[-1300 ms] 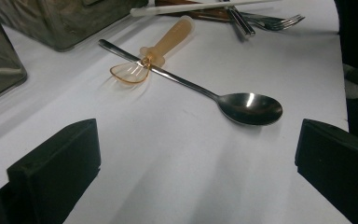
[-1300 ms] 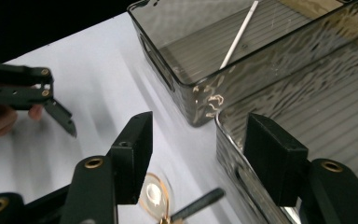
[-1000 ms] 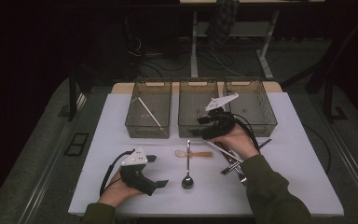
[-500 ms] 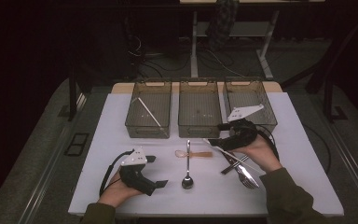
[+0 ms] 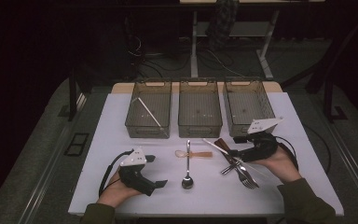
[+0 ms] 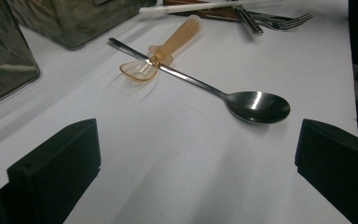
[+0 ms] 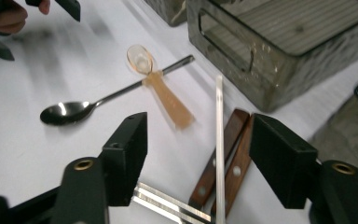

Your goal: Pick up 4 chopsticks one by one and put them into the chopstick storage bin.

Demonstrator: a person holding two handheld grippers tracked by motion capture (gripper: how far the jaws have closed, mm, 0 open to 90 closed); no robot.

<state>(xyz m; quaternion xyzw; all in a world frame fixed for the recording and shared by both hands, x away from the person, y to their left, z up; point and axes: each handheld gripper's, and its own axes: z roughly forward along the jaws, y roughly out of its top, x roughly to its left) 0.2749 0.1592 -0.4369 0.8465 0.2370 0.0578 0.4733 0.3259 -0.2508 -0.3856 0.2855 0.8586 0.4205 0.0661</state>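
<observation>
Right gripper (image 5: 235, 150) now low at cutlery heap (image 5: 237, 163), having swung down from right-hand bin (image 5: 247, 106) over past second. Jaws spread, just been narrowing; white stick (image 7: 219, 154) and wooden handles (image 7: 223, 158) between them, not yet pinched. Heap right of steel spoon (image 5: 187, 164); amber plastic spoon (image 5: 192, 153) crosses spoon's stem. Left gripper (image 5: 156, 170) left of spoon, jaws wide, empty. Pick from heap looks imminent.

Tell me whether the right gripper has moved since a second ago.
Yes. The right gripper has shifted right, from before the middle bin to before the right bin.
</observation>
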